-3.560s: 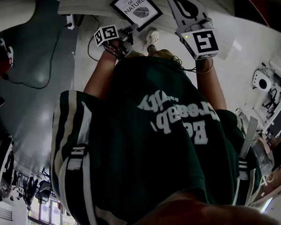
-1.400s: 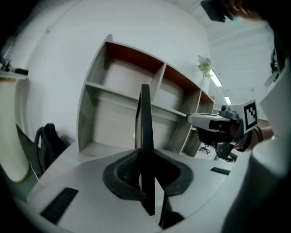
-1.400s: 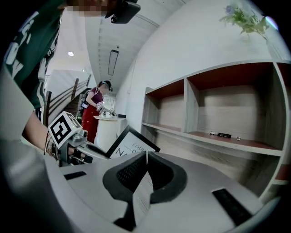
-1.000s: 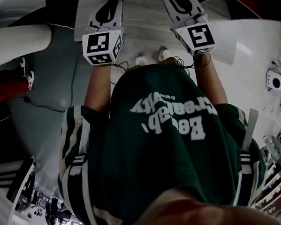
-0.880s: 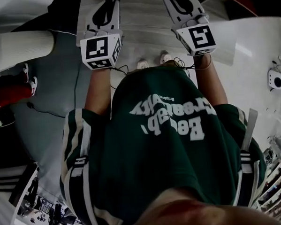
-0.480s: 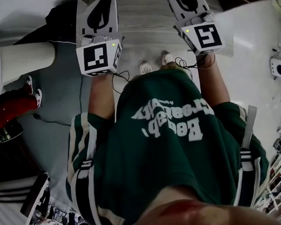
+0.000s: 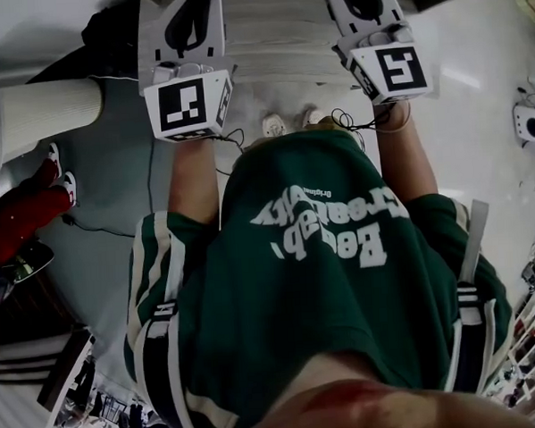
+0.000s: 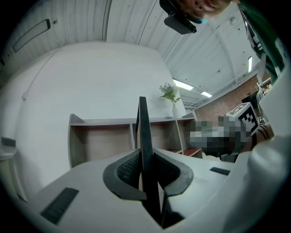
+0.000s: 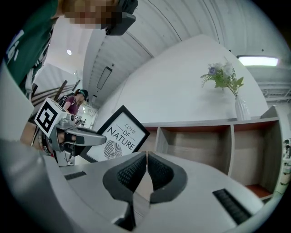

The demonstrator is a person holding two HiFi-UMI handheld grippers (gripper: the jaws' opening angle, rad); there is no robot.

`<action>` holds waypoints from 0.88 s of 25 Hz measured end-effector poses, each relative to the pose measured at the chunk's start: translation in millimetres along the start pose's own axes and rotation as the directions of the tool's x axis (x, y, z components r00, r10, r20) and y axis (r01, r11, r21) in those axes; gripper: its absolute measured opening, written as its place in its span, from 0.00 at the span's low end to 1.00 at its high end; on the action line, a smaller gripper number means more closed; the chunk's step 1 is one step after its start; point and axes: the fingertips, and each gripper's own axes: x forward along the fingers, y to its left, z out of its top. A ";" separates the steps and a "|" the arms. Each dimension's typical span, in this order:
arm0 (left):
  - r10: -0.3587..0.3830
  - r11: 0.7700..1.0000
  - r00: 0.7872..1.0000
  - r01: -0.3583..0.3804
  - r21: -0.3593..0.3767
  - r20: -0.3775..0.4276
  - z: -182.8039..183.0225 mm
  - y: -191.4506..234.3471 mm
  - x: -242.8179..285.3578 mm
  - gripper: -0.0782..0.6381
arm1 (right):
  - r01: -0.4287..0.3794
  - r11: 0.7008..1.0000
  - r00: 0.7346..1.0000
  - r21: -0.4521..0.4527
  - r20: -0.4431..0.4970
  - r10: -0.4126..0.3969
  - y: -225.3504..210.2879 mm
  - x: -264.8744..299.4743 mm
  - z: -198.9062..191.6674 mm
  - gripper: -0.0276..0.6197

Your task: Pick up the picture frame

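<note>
**Desk:** Item one, left gripper [image 8: 148, 176]. Condition?

**Operator:** I record it closed on the picture frame [image 8: 144, 132]. The frame's black edge stands upright between its jaws, edge-on in the left gripper view.

**Desk:** Item two, the frame's location?

**Operator:** Held up in the air in front of the open shelf unit [image 9: 204, 123]. In the right gripper view I see its face: white print, black border, tilted with one corner uppermost, and the left gripper is clamped on its lower left side.

**Desk:** Item three, right gripper [image 9: 146, 166]?

**Operator:** Jaws together, nothing between them, near the frame but apart from it.

**Desk:** Sundries?

**Operator:** One vase of flowers [image 9: 240, 108] on top of the shelf unit.
</note>
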 end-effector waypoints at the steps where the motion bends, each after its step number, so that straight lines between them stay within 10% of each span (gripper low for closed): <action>1: 0.002 1.000 1.000 -0.002 -0.001 -0.004 -2.7 -1.2 0.7 0.20 | -0.005 1.000 1.000 0.001 0.000 0.005 0.5 -0.2 -2.6 0.09; 22: 0.005 1.000 1.000 -0.005 -0.001 -0.013 -0.7 -59.6 23.5 0.20 | 0.040 0.999 0.999 0.031 -0.015 -0.040 -47.5 -42.4 -9.5 0.09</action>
